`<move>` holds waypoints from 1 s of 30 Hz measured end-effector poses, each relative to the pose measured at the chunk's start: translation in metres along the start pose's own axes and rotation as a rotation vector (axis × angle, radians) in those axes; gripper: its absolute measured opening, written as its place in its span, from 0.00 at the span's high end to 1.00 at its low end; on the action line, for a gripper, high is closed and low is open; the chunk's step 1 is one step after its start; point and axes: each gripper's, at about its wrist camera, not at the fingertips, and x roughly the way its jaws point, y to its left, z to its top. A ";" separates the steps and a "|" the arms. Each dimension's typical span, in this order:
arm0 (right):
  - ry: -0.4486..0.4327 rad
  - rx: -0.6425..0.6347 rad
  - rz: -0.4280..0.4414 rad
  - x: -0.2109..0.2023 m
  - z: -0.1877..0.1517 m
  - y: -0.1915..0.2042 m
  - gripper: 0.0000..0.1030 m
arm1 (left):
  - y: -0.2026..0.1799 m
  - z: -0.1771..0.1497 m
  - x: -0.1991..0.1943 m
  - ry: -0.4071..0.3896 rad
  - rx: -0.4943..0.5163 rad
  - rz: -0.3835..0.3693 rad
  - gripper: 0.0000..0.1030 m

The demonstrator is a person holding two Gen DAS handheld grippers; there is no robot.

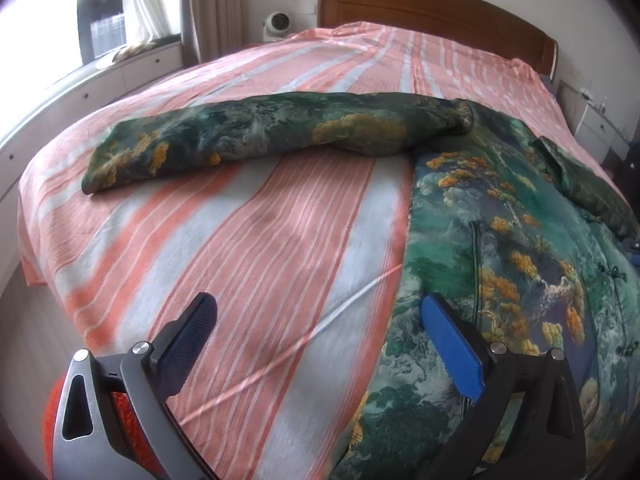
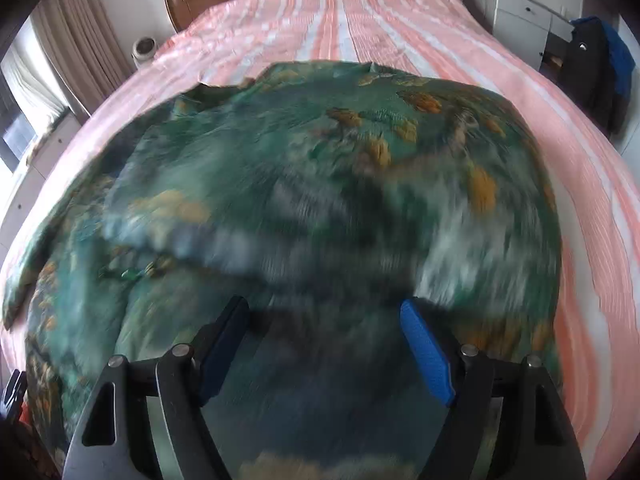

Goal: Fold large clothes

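A large green garment with a yellow and orange landscape print lies on the bed's pink-and-white striped sheet. In the left wrist view its body fills the right side, and one long sleeve stretches out to the left across the sheet. My left gripper is open above the sheet; its right finger is over the garment's near edge, with nothing held. In the right wrist view the garment spreads wide and is blurred. My right gripper stands open just above the cloth, with no fold pinched between the pads.
A wooden headboard closes the far end of the bed. A window with curtains and a low cabinet run along the left. A small round white device sits by the headboard. A white dresser and dark hanging clothes stand at the right.
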 end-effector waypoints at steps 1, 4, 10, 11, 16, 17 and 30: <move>-0.025 -0.009 0.014 -0.012 -0.006 0.003 0.25 | 0.000 0.000 0.000 -0.001 0.001 0.000 0.01; -0.075 -0.076 0.045 -0.054 -0.029 0.020 0.25 | -0.002 0.000 0.001 0.006 0.004 -0.004 0.01; -0.029 -0.125 -0.018 -0.069 -0.127 0.038 0.24 | -0.007 -0.002 0.004 0.029 0.023 -0.001 0.01; -0.023 -0.135 -0.033 -0.066 -0.144 0.041 0.24 | -0.007 -0.003 0.005 0.034 0.023 -0.002 0.01; -0.150 -0.065 -0.059 -0.103 -0.198 0.053 0.23 | -0.007 -0.005 0.005 0.041 0.027 0.004 0.01; -0.180 -0.046 -0.052 -0.111 -0.204 0.054 0.23 | -0.008 -0.004 0.004 0.040 0.034 0.005 0.01; -0.388 -0.201 -0.057 -0.140 -0.216 0.083 0.23 | 0.091 0.091 0.027 0.123 -0.335 -0.259 0.01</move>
